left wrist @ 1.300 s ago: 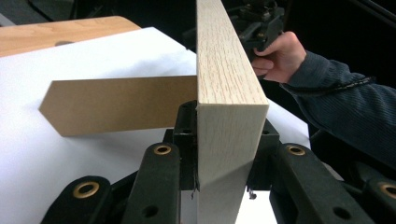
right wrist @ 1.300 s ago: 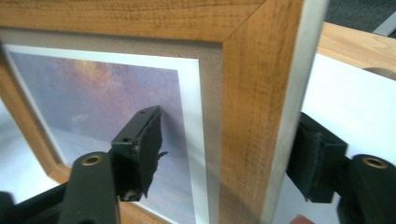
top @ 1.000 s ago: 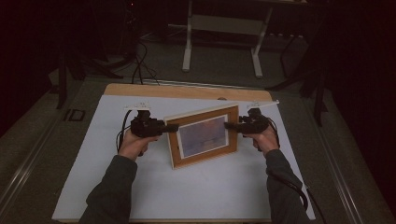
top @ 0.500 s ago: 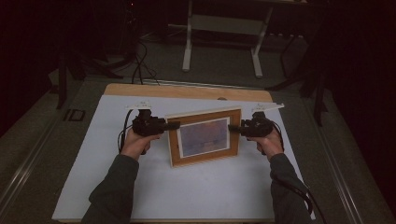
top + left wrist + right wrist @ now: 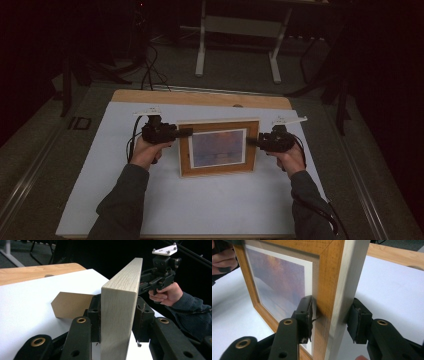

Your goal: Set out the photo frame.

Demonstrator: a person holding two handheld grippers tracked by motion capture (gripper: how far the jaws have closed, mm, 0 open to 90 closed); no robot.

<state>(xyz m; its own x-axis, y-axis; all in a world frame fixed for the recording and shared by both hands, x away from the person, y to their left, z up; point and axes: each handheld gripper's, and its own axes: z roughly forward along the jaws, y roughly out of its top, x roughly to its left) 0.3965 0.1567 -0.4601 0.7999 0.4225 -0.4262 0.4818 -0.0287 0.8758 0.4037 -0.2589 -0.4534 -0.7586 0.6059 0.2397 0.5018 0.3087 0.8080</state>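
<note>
A wooden picture frame (image 5: 218,148) with a bluish print stands upright on the white mat (image 5: 200,210). My left gripper (image 5: 186,132) straddles its left edge; in the left gripper view the pale side of the frame (image 5: 120,307) sits between the jaws, which have just been opening, and the pads (image 5: 96,315) rest loosely beside it. My right gripper (image 5: 251,142) straddles the right edge. Its jaws have just been closing around the frame (image 5: 329,297), one pad (image 5: 307,315) by the front face and one by the back, with thin gaps.
The frame's brown cardboard stand (image 5: 71,305) props it from behind. The mat lies on a wooden tabletop (image 5: 200,98). Beyond the table are white table legs (image 5: 237,45) and cables on a dark floor. Bare mat extends in front of the frame.
The frame has turned from a skewed angle to square with the table. Both hands shifted slightly with it. The right hand now sits lower on the frame's right edge.
</note>
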